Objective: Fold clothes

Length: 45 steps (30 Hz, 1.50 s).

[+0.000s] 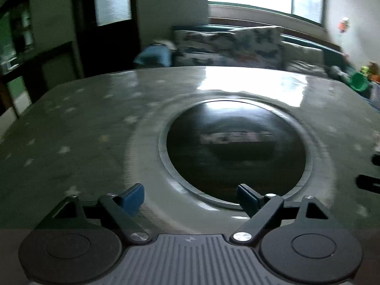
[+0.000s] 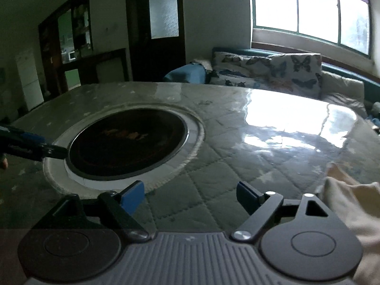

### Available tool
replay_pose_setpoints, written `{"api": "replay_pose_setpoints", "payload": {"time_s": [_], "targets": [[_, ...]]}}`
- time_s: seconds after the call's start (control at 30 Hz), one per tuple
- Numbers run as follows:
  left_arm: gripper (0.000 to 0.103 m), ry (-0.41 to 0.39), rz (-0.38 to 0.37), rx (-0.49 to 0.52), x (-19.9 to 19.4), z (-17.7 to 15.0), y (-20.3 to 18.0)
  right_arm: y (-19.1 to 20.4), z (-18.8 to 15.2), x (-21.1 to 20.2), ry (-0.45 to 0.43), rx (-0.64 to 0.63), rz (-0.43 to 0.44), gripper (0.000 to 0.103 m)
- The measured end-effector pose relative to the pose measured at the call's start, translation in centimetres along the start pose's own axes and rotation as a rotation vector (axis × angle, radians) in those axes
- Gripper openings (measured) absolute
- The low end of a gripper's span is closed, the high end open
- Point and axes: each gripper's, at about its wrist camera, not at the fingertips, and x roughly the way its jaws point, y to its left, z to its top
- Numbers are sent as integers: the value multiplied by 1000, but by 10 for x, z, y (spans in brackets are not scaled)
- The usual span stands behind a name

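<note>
1. Far left, the left gripper [image 1: 191, 198] hangs over the grey quilted table cover with pale stars [image 1: 78, 128], right at the near rim of the round black glass inset [image 1: 235, 149]. Its blue-padded jaws are spread wide with nothing in them.
2. In the middle, the right gripper [image 2: 191, 198] is the same deal: jaws wide apart and empty, over bare quilted cover just right of the inset.
3. Far right is the actual job: a cream, soft-looking piece of clothing [image 2: 353, 204], bunched at the right edge of the right wrist view, just beside that gripper.
4. Handling guess: light, floppy cloth, no stiffness at all, so it'll sag and drag on the glossy top.
5. I'd pinch an edge or corner, one gripper per side. It's mostly cut off though, so which garment, or where its hems are, I honestly can't tell.
</note>
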Motion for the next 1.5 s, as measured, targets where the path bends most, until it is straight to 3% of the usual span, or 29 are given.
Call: {"api": "replay_pose_setpoints", "payload": {"time_s": [0.3,0.47,0.7,0.93,1.5], "targets": [[90,-15,107,-110,7,-16,55,5,3,21,21,-11,8,93],[94,-47,124,-136,7,-21,69,10,4,32,25,-17,2,102],[103,-56,125,-157,13,-22,75,15,7,46,65,-31,-14,103],[103,-58,120,-163,15,-22,75,28,3,53,92,-103,-64,103],[103,-55,122,-161,20,-20,75,27,3,56,90,-102,-62,103]]}}
